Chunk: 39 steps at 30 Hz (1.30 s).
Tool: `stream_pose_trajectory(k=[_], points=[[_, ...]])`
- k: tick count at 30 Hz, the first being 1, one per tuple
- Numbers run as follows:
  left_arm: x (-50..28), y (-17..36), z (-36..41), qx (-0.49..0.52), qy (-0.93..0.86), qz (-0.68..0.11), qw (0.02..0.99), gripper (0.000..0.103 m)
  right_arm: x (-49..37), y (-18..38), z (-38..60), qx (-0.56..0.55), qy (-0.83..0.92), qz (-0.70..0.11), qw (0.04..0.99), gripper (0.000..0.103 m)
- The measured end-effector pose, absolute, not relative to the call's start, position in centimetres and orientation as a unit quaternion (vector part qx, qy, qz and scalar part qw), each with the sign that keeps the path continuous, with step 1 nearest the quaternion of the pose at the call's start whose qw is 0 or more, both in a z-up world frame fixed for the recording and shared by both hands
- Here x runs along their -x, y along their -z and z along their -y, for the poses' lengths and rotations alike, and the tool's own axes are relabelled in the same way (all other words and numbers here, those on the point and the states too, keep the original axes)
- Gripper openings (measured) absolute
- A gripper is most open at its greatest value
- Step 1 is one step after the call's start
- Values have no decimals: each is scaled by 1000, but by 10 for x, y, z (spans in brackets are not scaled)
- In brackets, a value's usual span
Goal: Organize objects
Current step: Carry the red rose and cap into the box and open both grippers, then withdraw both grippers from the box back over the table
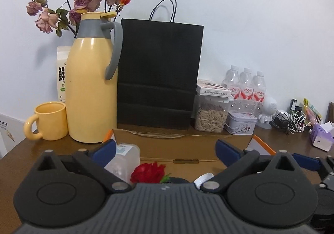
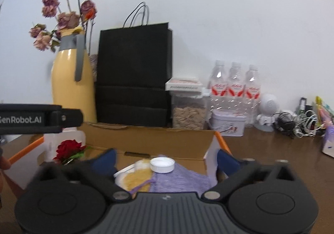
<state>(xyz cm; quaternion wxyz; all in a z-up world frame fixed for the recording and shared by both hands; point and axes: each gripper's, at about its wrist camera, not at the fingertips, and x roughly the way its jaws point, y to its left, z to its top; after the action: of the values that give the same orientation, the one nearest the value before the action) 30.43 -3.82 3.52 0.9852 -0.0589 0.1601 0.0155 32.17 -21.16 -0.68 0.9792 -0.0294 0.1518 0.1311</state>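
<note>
An open brown cardboard box with orange edges (image 2: 146,140) sat on the brown wooden tabletop (image 2: 261,146), holding a red artificial rose (image 2: 68,148), a clear plastic container (image 1: 127,156), a white round bottle cap (image 2: 162,164), a purple knitted cloth (image 2: 179,179) and a yellowish pad on a white dish (image 2: 133,179). The left claw (image 1: 166,148) hung spread wide over the box, empty; the right claw (image 2: 166,159) likewise gaped, gripping nothing. Behind the box stood a tall black paper bag (image 1: 159,75), a yellow thermos jug with grey handle (image 1: 92,87), a yellow mug (image 1: 49,121), a clear jar of seeds (image 1: 210,117) and a small printed tin (image 1: 241,122)
</note>
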Motion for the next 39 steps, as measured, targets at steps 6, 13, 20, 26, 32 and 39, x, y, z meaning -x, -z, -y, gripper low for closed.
stream_pose_trajectory(k=[6, 13, 20, 26, 32, 39], points=[[-306, -33, 39, 61, -17, -171, 983, 103, -319, 6, 213, 29, -135, -158, 978, 103], [-299, -32, 43, 60, -16, -163, 985, 103, -311, 2, 217, 26, -132, -147, 980, 103], [-286, -28, 42, 62, -14, -153, 986, 103, -301, 0, 220, 30, -127, -138, 982, 103], [-266, -23, 34, 57, -16, -158, 986, 103, -281, -6, 228, 29, -118, -113, 986, 103], [-245, -12, 34, 32, -3, -193, 981, 103, -262, 1, 226, 54, -133, -121, 982, 103], [-218, 1, 33, 3, 7, -221, 975, 103, -236, 15, 218, 85, -175, -154, 969, 103]])
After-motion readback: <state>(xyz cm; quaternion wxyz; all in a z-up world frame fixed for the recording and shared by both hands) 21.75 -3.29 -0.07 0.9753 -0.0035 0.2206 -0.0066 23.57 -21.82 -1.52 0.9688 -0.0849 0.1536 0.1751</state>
